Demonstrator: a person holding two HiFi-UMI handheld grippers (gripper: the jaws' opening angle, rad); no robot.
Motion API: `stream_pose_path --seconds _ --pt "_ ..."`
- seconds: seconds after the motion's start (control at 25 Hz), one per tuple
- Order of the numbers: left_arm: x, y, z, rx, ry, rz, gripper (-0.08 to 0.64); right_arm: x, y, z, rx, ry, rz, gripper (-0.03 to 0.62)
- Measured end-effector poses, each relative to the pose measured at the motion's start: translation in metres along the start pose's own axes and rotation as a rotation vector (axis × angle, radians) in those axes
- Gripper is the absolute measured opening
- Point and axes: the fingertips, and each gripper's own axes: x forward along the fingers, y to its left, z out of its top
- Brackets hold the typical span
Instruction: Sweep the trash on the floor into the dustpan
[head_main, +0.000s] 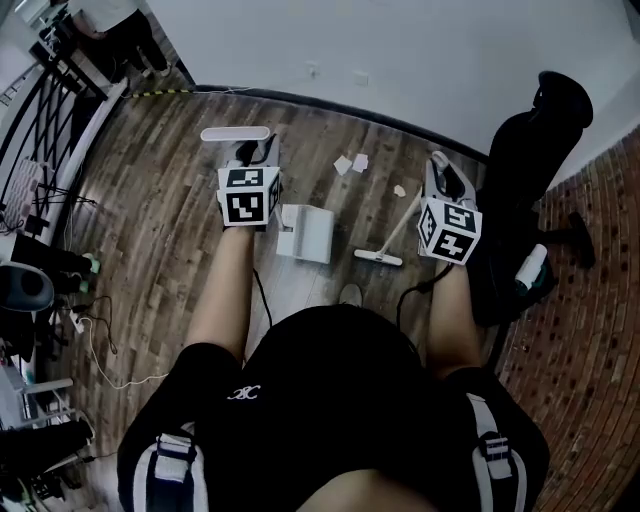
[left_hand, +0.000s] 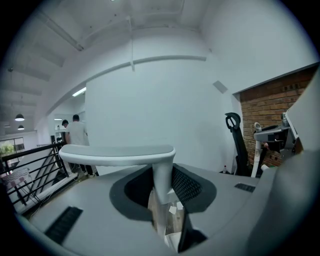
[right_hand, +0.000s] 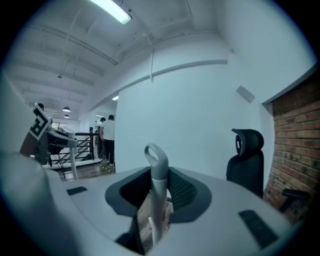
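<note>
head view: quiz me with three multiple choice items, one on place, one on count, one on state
1. Where does the dustpan stand relative to the broom head?
A) to its left
B) to its right
C) on top of it
2. How many paper scraps lie on the floor?
A) one
B) three
C) six
3. What is the right gripper doing?
A) hanging open
B) shut on the broom handle
C) shut on a scrap

1 A: the dustpan sits left of the broom head in the head view.
2 B: two lie together, one apart.
3 B: the broom handle stands between its jaws.
</note>
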Motion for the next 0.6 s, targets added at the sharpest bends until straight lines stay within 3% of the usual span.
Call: stream_pose_path --seconds 0.32,0.6 --pt "0.083 0.016 0.042 -0.057 -0.031 0.064 0.107 0.082 -0.04 0.008 -0.052 0.012 0.06 0.112" --pt "0.147 0.016 0.055 -0.051 -0.021 0.066 0.107 0.136 -0.066 0.013 -0.092 0.024 0.033 0.112"
